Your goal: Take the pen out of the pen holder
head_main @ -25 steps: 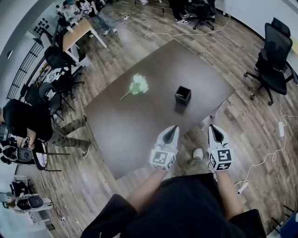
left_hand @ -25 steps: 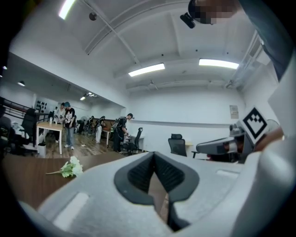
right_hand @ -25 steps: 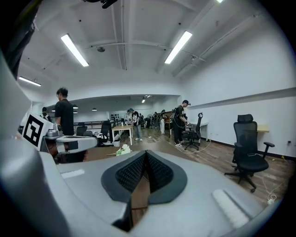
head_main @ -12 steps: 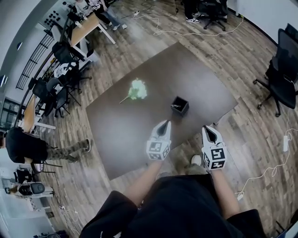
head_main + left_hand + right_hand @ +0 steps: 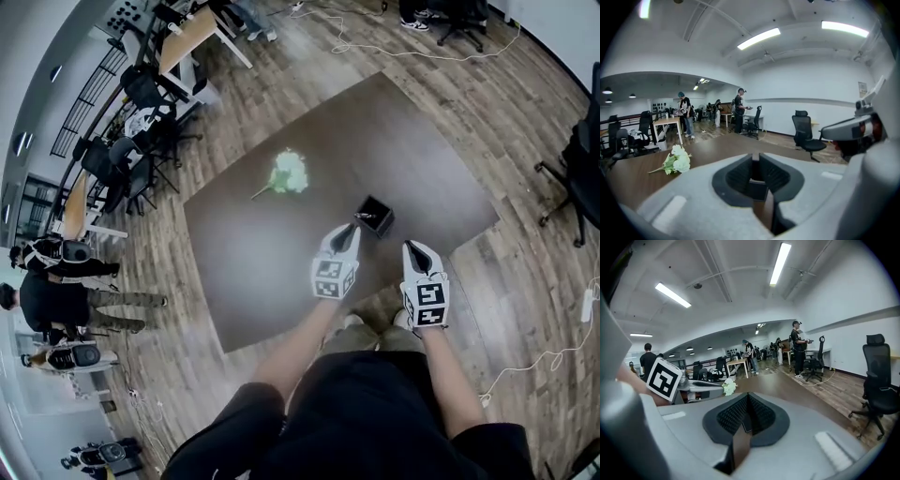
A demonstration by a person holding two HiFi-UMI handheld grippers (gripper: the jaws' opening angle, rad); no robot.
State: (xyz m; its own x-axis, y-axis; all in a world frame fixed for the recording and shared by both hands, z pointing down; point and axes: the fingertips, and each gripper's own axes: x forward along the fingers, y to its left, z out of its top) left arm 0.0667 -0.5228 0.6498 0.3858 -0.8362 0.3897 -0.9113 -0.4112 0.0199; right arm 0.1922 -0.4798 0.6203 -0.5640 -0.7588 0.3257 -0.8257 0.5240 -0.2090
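Observation:
A small black square pen holder (image 5: 375,216) stands on the brown table (image 5: 253,244), near its front right edge. A pale pen end (image 5: 364,217) shows at the holder's near rim. My left gripper (image 5: 350,232) points at the holder, its tip just short of it. Its jaws are opening, and in the left gripper view (image 5: 755,157) nothing is between them; the dark holder (image 5: 758,187) shows through the slit. My right gripper (image 5: 413,247) hovers to the right of the holder, near the table edge. In the right gripper view (image 5: 747,397) its tips meet, empty.
A bunch of white flowers (image 5: 289,173) lies on the table further back and to the left. A black office chair (image 5: 583,178) stands on the wooden floor at right. Desks, chairs and people (image 5: 56,291) fill the left side. Cables (image 5: 553,352) trail on the floor.
Both grippers have moved forward over the table towards the pen holder. The left tip has gone from well short of the holder to just beside it.

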